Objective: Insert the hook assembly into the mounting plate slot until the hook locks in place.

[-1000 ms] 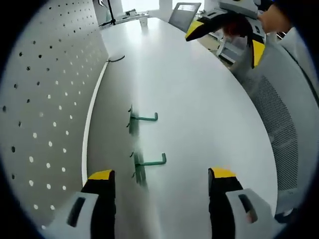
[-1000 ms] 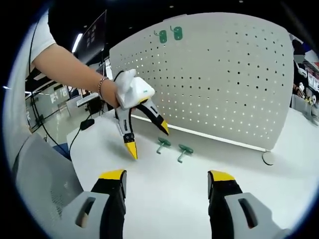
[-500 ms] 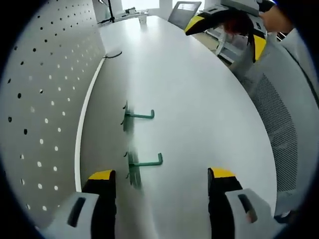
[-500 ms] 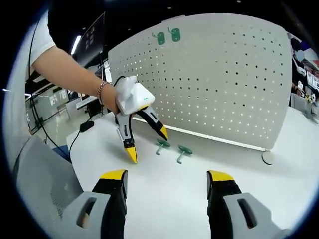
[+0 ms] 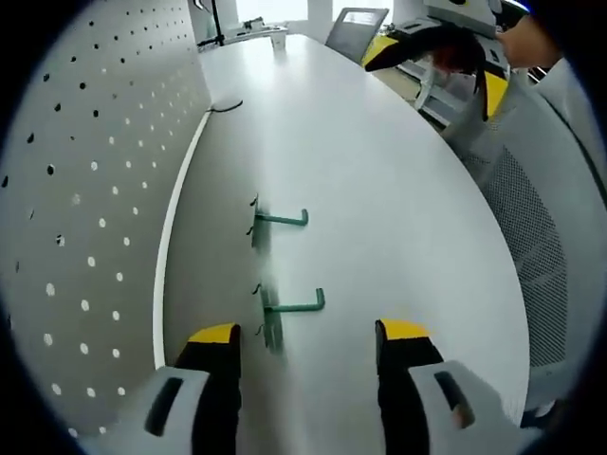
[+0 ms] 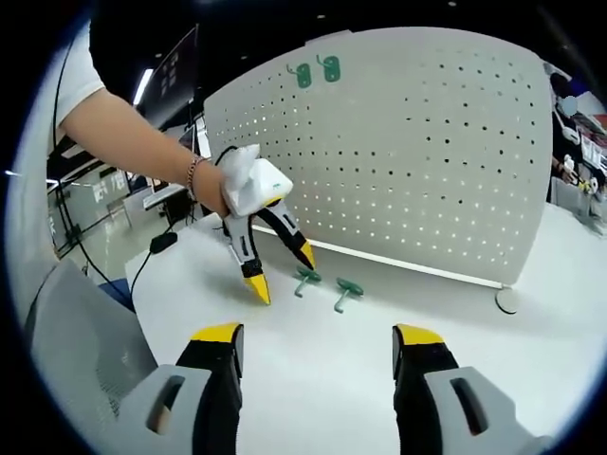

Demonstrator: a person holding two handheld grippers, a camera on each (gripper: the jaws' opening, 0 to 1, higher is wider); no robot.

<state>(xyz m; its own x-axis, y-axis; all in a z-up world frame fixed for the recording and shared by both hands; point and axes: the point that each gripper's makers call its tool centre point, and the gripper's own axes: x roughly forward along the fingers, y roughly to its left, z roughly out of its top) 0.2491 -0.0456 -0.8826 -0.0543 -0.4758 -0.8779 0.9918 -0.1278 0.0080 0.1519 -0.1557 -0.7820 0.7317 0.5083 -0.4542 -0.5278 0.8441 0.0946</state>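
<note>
Green hooks [image 5: 285,308] unlabelled, between open left tool [image 5: 305,334]

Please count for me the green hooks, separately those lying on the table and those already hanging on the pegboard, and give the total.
Green metal hooks lying on the white table: 2 (near hook, far hook)
Green hooks mounted at the top of the white perforated pegboard: 2 (left one, right one)
Total green hooks: 4
</note>
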